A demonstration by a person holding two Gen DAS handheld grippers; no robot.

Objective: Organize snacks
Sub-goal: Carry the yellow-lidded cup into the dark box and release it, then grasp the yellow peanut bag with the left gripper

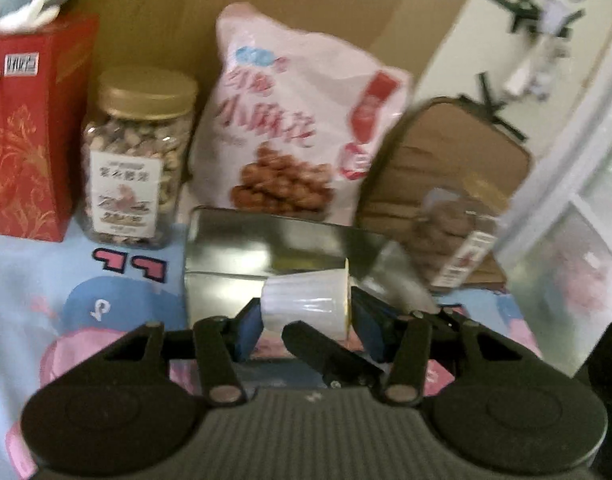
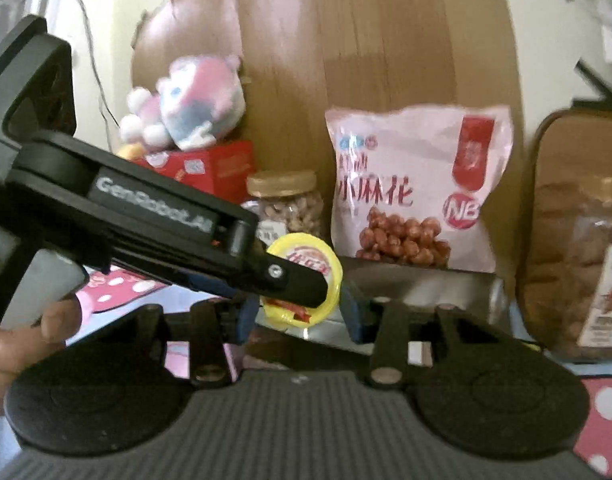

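One jelly cup [image 1: 308, 298] lies sideways between the blue fingers [image 1: 247, 330] of the left gripper [image 1: 306, 320], which press on its base and yellow-lidded end above one open metal tin [image 1: 265, 248]. Behind stand one nut jar [image 1: 135, 160], one pink snack bag [image 1: 293, 120], one brown biscuit pack [image 1: 446, 184] and one red gift bag [image 1: 29, 120], on a cartoon-print bed sheet [image 1: 33, 280]. Only the right wrist view shows the cup's yellow lid [image 2: 306, 256] face-on, one plush toy [image 2: 189, 104] on a red box [image 2: 209, 168] and a hand [image 2: 13, 344]; the right gripper [image 2: 301, 312] has its fingers parted around the cup, contact unclear.
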